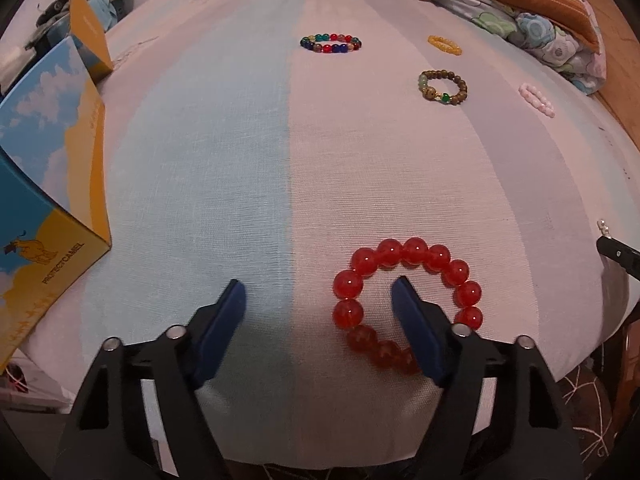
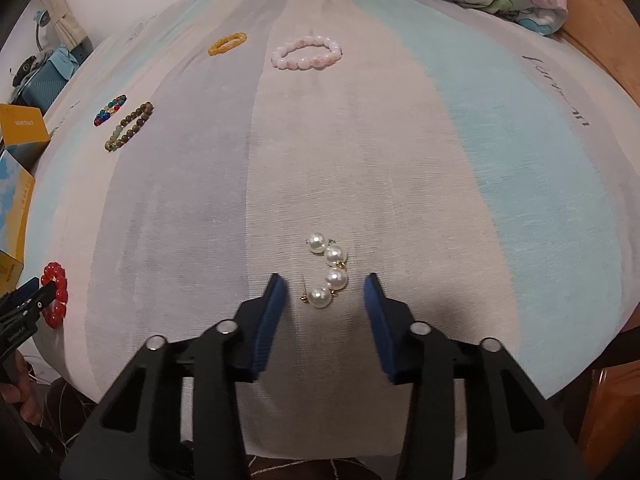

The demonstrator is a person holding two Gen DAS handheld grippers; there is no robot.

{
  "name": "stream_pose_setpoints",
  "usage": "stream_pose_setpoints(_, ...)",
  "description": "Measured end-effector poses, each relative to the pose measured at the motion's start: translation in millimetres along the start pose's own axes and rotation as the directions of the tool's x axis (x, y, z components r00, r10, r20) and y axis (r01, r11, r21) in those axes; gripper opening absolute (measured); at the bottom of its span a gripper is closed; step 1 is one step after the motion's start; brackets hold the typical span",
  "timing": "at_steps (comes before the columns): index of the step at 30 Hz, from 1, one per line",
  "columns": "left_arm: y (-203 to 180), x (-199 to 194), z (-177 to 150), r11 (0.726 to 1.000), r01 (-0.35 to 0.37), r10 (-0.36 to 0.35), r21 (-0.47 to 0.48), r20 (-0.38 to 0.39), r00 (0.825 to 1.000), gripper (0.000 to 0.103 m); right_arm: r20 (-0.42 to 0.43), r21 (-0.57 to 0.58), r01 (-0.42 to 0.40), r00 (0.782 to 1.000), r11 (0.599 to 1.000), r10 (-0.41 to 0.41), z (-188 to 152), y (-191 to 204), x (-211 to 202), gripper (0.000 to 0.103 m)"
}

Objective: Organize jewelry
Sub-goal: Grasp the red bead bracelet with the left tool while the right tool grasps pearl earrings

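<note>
A red bead bracelet (image 1: 408,300) lies on the striped cloth (image 1: 260,160). My left gripper (image 1: 320,288) is open; its right finger (image 1: 416,320) reaches inside the bracelet's ring and its left finger stands outside it. The bracelet also shows in the right wrist view (image 2: 56,300). My right gripper (image 2: 325,284) is open, its fingers on either side of a pearl earring (image 2: 327,270) lying on the cloth. Farther off lie a multicoloured bracelet (image 1: 331,43), a brown-and-green bracelet (image 1: 442,87), a yellow ring (image 1: 445,45) and a pink bracelet (image 2: 307,53).
An open blue-and-yellow box (image 1: 44,184) stands at the left. A flowered quilt and an orange pillow (image 1: 520,4) lie at the far right. The bed edge runs just under both grippers.
</note>
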State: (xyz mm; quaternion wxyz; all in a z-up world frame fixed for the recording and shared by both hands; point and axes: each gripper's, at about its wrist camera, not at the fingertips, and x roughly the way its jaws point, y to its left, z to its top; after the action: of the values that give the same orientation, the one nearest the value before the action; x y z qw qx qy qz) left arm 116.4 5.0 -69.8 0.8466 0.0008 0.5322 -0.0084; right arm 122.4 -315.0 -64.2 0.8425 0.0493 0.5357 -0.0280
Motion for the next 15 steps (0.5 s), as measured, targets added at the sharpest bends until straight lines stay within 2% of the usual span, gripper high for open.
stream_pose_setpoints(2, 0.1, -1.5, 0.5, 1.0, -0.01, 0.01, 0.001, -0.005, 1.0, 0.061, -0.001, -0.002, 0.004, 1.0, 1.0, -0.004, -0.5, 0.1, -0.7, 0.027)
stream_pose_setpoints(6, 0.1, -3.4, 0.7, 1.0, -0.017, 0.017, 0.01, -0.014, 1.0, 0.045, -0.001, -0.003, 0.026, 1.0, 1.0, -0.026, -0.5, 1.5, -0.4, 0.019)
stream_pose_setpoints(10, -0.7, -5.5, -0.1, 1.0, -0.008, 0.009, 0.02, -0.019, 1.0, 0.018, 0.004, -0.016, 0.046, 0.999, 0.999, -0.046, -2.4, 3.7, -1.2, 0.016)
stream_pose_setpoints(11, -0.3, -6.0, -0.2, 1.0, -0.006, 0.006, 0.021, -0.021, 1.0, 0.014, 0.007, -0.015, 0.049, 0.999, 0.999, -0.049, -2.8, 3.9, -1.6, 0.013)
stream_pose_setpoints(15, 6.0, -10.7, 1.3, 1.0, 0.029, -0.029, 0.003, -0.028, 0.999, 0.013, 0.011, 0.001, 0.046, 0.999, 0.999, -0.046, -3.5, 1.2, -3.2, 0.011)
